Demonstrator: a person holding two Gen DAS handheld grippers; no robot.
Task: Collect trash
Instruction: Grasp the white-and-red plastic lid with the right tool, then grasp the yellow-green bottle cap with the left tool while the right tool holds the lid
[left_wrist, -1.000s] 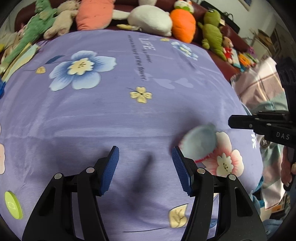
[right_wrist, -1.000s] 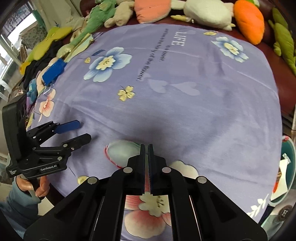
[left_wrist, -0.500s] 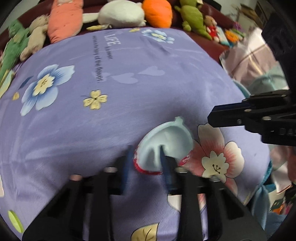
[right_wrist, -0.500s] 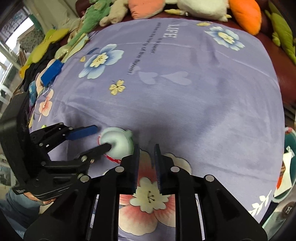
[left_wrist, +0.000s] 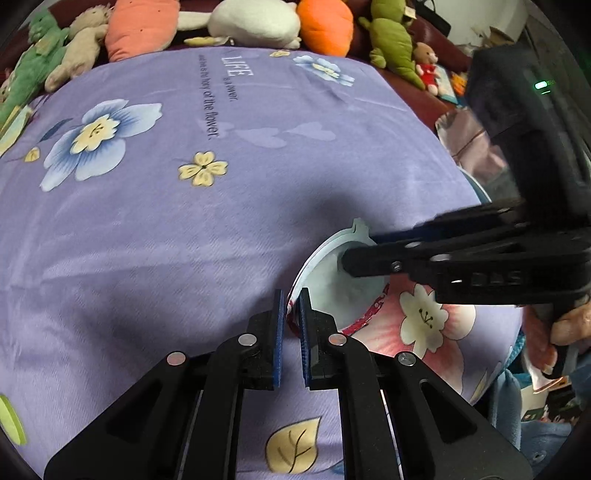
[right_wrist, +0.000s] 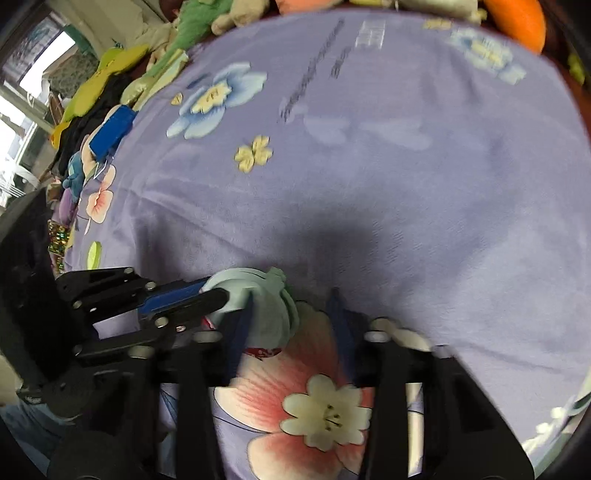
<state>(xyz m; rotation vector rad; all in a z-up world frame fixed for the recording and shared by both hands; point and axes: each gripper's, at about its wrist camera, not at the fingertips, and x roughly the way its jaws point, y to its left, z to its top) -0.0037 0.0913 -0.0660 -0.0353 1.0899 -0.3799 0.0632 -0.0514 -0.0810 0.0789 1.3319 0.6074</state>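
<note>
Left hand-held gripper (left_wrist: 291, 306): blue-padded fingers nearly pressed together, pinching the near red-printed rim of a pale mint, round foil lid (left_wrist: 336, 284) with a small pull tab at its far edge. Lid lies on the near right part of the bed, on a purple flower-print bedsheet (left_wrist: 184, 229), partly over a large pink-and-white printed flower (left_wrist: 424, 321).

Right hand-held gripper (right_wrist: 291, 314): fingers spread, blurred, one on each side of the lid's right portion; in the left wrist view one black finger lies across the lid's top. Contact with the lid cannot be told.

Far edge of bed: row of plush toys, among them an orange carrot plush (left_wrist: 325, 24) and a white rabbit plush (left_wrist: 255, 22). Left edge: blue rectangular box (right_wrist: 112, 129).
</note>
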